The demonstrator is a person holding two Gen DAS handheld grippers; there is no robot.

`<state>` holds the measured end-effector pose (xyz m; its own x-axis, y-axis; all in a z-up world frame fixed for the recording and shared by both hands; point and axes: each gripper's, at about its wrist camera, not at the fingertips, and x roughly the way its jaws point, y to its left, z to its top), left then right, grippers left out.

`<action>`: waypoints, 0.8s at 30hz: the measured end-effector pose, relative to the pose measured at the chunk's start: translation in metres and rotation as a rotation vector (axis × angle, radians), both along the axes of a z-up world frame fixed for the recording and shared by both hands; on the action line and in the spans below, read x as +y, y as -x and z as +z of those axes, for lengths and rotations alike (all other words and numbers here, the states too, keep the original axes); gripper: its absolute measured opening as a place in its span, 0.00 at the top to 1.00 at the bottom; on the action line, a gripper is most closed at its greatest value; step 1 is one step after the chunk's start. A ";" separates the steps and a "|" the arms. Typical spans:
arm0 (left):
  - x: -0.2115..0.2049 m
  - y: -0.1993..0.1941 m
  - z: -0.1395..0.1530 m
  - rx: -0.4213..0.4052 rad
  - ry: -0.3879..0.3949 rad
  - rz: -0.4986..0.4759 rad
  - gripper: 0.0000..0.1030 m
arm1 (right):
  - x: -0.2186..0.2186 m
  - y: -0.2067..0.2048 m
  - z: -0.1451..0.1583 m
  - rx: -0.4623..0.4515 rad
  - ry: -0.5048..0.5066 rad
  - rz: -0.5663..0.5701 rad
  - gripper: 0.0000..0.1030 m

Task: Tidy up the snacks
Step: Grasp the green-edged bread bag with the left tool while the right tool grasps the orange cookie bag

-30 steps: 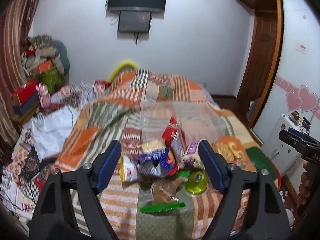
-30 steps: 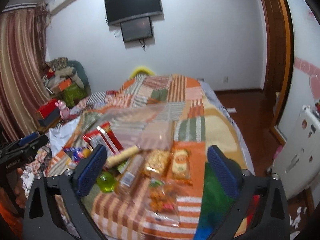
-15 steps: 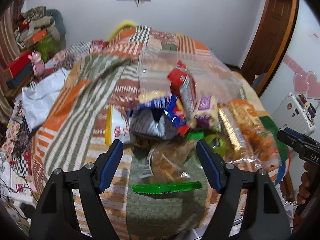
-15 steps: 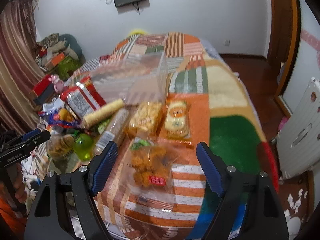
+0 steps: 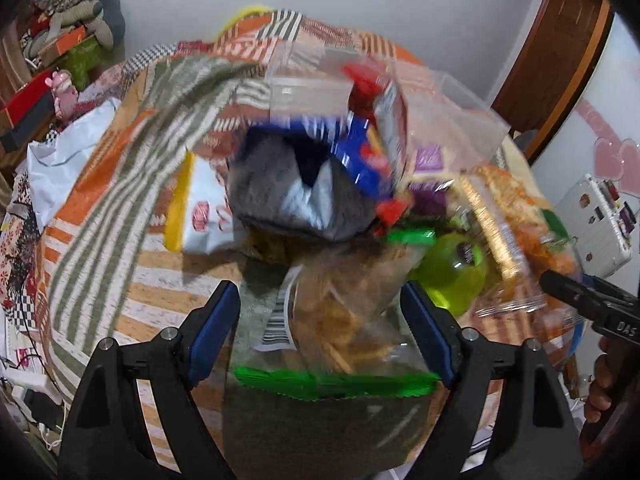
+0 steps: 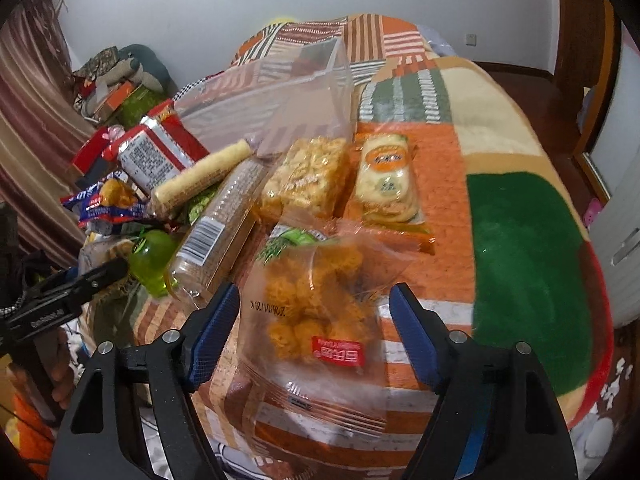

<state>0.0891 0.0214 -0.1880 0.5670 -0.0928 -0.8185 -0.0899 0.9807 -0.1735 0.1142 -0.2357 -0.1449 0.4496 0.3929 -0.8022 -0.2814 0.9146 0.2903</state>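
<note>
A pile of snacks lies on a patchwork bed. My left gripper [image 5: 320,328] is open, its fingers on either side of a clear bag of brown sticks with a green seal [image 5: 332,332]. Behind it are a grey-blue bag [image 5: 296,192], a green bottle [image 5: 456,276] and a red pack [image 5: 380,96]. My right gripper [image 6: 314,332] is open around a clear bag of orange puffs [image 6: 316,312]. Beyond it lie a cracker pack [image 6: 384,180], a yellow puffed block [image 6: 308,176], a long biscuit sleeve [image 6: 224,228] and a clear plastic bin [image 6: 280,96].
The bed's near edge drops off just below both grippers. A white sheet [image 5: 68,160] and clutter lie at the left. A white cabinet [image 5: 592,220] stands to the right, with a wooden door [image 6: 584,60] beyond. The left gripper shows at the left of the right wrist view [image 6: 68,292].
Both grippers have moved down and forward toward the snack pile, still open. The left now straddles the stick bag, the right the orange puff bag. The left view is motion-blurred.
</note>
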 end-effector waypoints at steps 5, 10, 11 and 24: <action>-0.005 0.003 -0.006 -0.017 -0.027 -0.009 0.21 | -0.001 0.001 0.002 -0.007 -0.001 -0.001 0.39; -0.007 0.005 -0.003 -0.039 -0.036 -0.023 0.44 | -0.003 0.002 0.003 -0.033 0.010 0.002 0.45; -0.007 0.007 -0.001 -0.046 -0.038 -0.023 0.45 | -0.003 0.002 0.004 -0.038 0.008 0.000 0.45; -0.022 0.035 0.054 -0.196 -0.037 -0.094 0.49 | -0.003 0.005 0.036 -0.135 -0.050 -0.002 0.48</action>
